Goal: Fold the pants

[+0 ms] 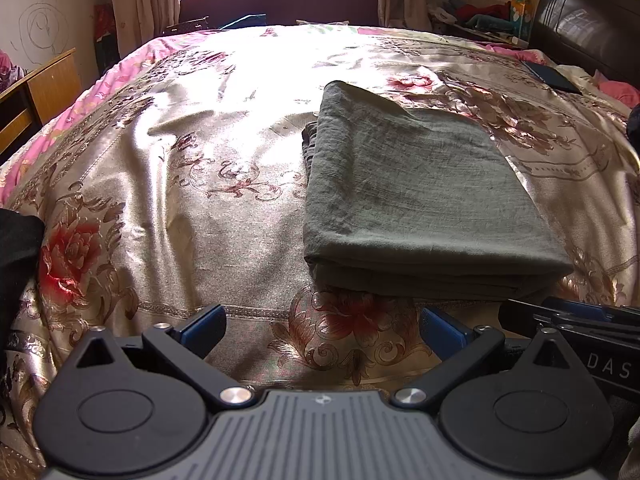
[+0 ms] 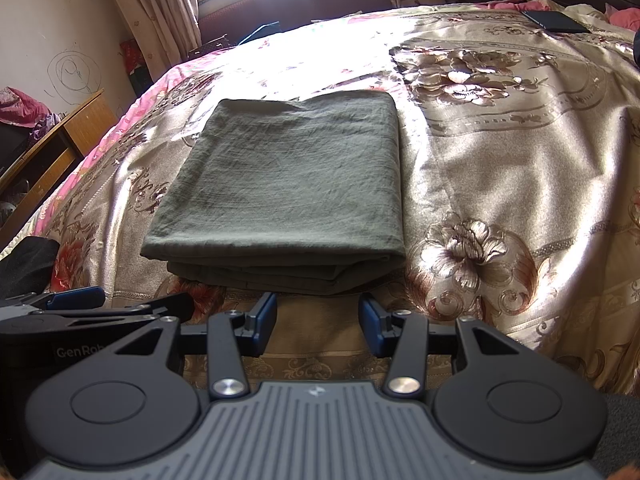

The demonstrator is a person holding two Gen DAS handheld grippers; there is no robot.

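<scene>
The olive-green pants (image 1: pixel 416 196) lie folded into a thick rectangle on the floral satin bedspread (image 1: pixel 224 184); they also show in the right wrist view (image 2: pixel 288 188). My left gripper (image 1: pixel 320 328) is open and empty, just short of the pants' near edge and to its left. My right gripper (image 2: pixel 318 320) is open and empty, directly in front of the folded near edge, not touching it. The right gripper shows at the right edge of the left wrist view (image 1: pixel 576 316), and the left gripper at the left of the right wrist view (image 2: pixel 76 300).
A dark phone-like slab (image 2: pixel 556 21) lies at the far right of the bed. A wooden desk (image 1: pixel 36 92) stands left of the bed. A black cloth (image 2: pixel 28 264) lies at the near left edge. A dark headboard (image 1: pixel 588 20) is at far right.
</scene>
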